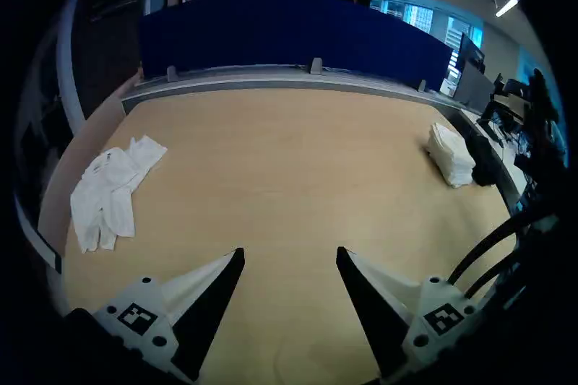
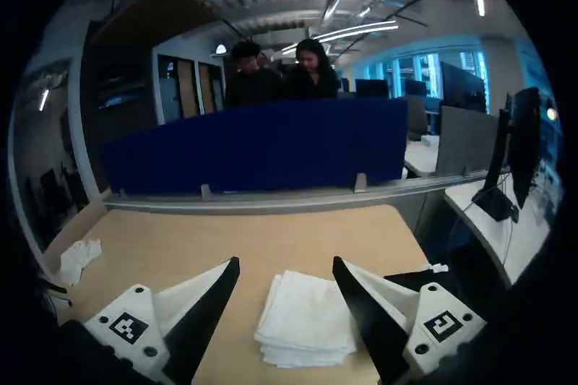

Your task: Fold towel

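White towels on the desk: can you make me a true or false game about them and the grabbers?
1. The crumpled white towel lies loose on the light wooden desk. True.
2. The stack of folded white towels lies right beside the crumpled one. False: they lie far apart, at opposite ends of the desk.
3. The left gripper is pinching a towel. False: it is open and empty.
4. The right gripper is open. True.

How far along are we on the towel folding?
Done: a stack of folded towels sits on the desk, just ahead of the right gripper. In hand: nothing; that gripper and the left gripper are both open and empty. Left: the crumpled towel at the desk's other end, lying unfolded.
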Motion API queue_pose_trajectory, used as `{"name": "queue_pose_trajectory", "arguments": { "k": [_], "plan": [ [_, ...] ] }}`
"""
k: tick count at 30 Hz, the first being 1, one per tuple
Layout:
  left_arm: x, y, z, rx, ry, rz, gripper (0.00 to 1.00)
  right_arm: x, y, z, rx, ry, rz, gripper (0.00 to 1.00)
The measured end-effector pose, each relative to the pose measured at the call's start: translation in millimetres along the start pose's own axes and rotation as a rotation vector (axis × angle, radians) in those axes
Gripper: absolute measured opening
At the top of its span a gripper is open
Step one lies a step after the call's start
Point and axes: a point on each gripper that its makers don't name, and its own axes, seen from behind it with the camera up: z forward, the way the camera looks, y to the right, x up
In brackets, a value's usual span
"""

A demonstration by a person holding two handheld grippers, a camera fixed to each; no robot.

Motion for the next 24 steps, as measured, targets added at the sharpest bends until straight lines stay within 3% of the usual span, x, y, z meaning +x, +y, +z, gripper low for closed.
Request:
{"name": "queue_pose_trajectory", "arguments": {
  "k": [6,14,24],
  "plan": [
    [9,0.0,-0.2,-0.005,0.022,0.019,0.94,2,-17,-26.3,-0.020,0.081,0.022,1.00],
    [17,2.8,-1.1,-0.014,0.055,0.034,0.94,8,-29,-60.9,-0.077,0.186,0.001,1.00],
    [46,-0.6,-0.9,0.004,0.142,0.038,0.94,-1,-42,-72.3,-0.098,0.189,-0.015,1.00]
  ]
}}
